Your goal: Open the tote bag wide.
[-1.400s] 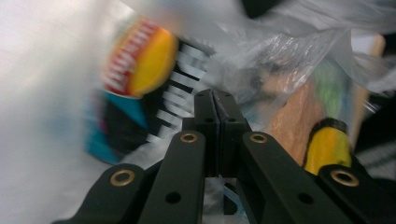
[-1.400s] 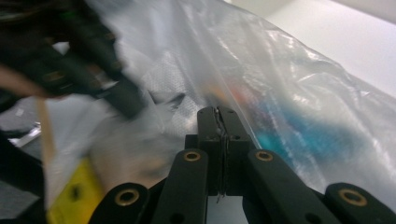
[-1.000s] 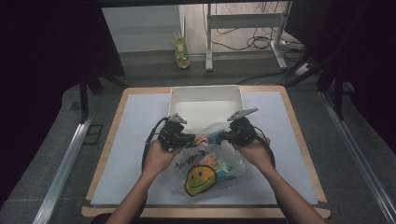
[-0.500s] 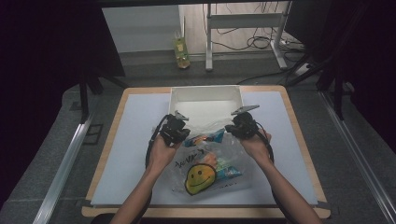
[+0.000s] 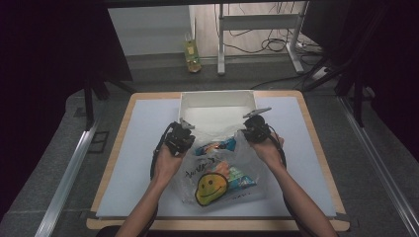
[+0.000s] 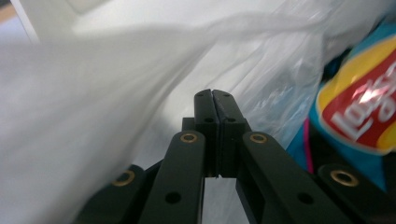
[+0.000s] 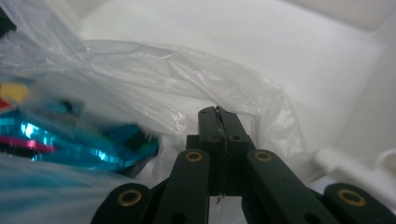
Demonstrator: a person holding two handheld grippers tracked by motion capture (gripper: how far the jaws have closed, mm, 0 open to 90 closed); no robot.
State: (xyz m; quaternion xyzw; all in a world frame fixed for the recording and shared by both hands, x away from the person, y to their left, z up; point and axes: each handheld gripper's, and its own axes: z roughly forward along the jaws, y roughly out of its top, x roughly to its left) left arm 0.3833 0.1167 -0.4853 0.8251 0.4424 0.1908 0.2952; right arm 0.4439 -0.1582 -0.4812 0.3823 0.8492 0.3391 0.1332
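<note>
High view shows the bag (image 5: 217, 173), clear plastic with a yellow smiley, lying on the white mat (image 5: 133, 163) just in front of the white bin (image 5: 217, 101), snack packets (image 5: 215, 146) inside it. Left gripper (image 5: 184, 138) and right gripper (image 5: 248, 132) each pinch the bag's rim at opposite sides of its mouth, jaws clenched on the film.

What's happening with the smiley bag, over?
Left claw and right claw both shut on the smiley plastic bag, mouth spread. Snack packets inside. White bin just behind; nothing blocking.
</note>
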